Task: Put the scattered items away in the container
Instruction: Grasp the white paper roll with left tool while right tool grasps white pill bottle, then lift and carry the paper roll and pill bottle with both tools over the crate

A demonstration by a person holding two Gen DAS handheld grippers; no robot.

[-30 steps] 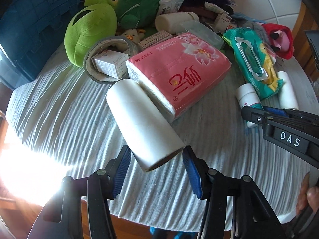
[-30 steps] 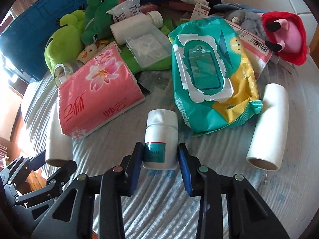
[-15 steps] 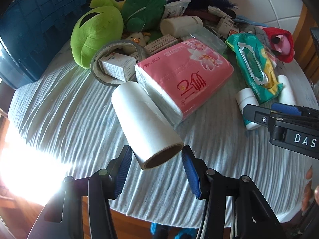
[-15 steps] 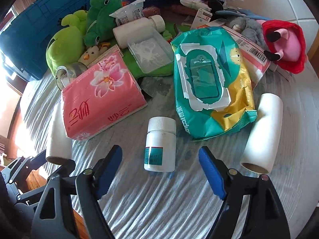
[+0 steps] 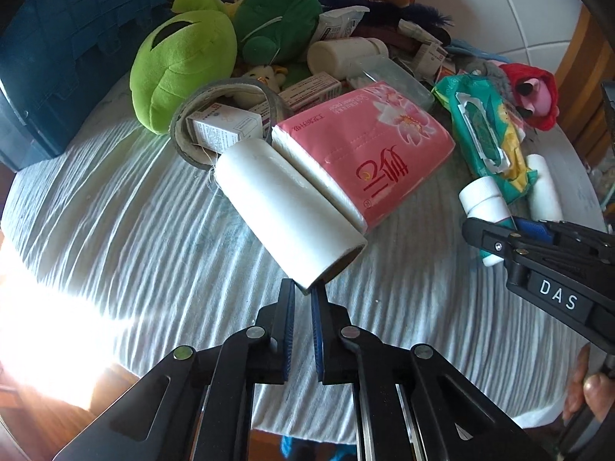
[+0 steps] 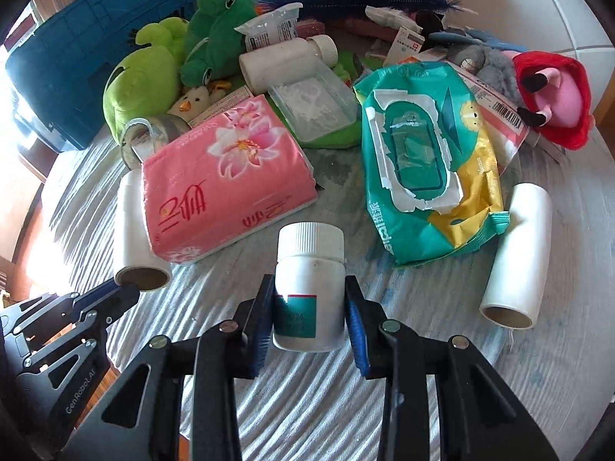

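The left gripper [image 5: 303,295] was pinched shut on the rim of the white roll [image 5: 286,211]. The right gripper [image 6: 310,309] was closing around the pill bottle [image 6: 309,288] on the table. Both should lift slowly toward the blue crate [image 6: 96,42].

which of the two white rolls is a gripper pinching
The roll lying against the pink tissue pack: the left gripper pinches its near rim. The other roll, beside the wipes pack, lies untouched.
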